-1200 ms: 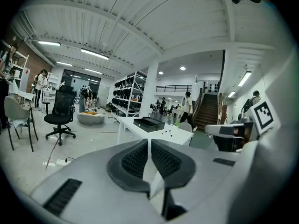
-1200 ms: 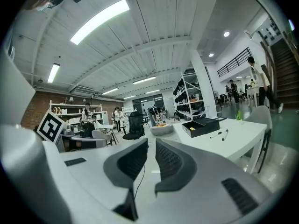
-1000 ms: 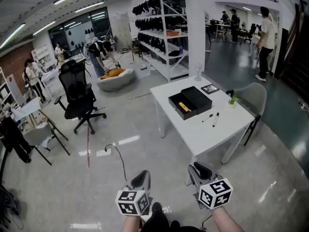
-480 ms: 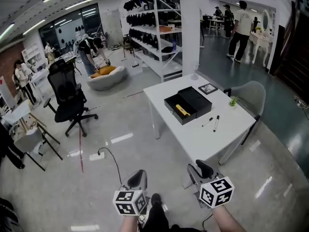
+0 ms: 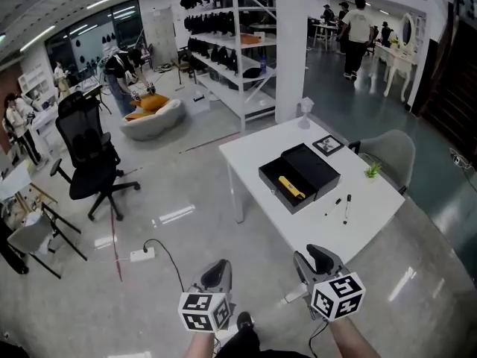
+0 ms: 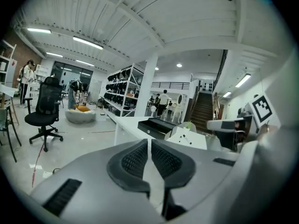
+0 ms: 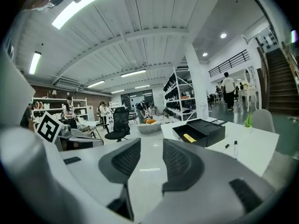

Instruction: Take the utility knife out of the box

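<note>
The yellow utility knife [image 5: 291, 187] lies in the open black box [image 5: 319, 167] on the white bench [image 5: 257, 151], far ahead, a little right. Our left claw [image 6: 149, 148] is pressed nearly together. The right claw [image 7: 150, 155] has just been opening and stands spread, with nothing between. We judge the knife light, stiff and smooth, best pinched across the middle of its body.

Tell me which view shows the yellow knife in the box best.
Head view: it looks down into the open box, so the knife lies in full sight. The right gripper view shows a low yellow sliver; the left gripper view shows only the box's side.
</note>
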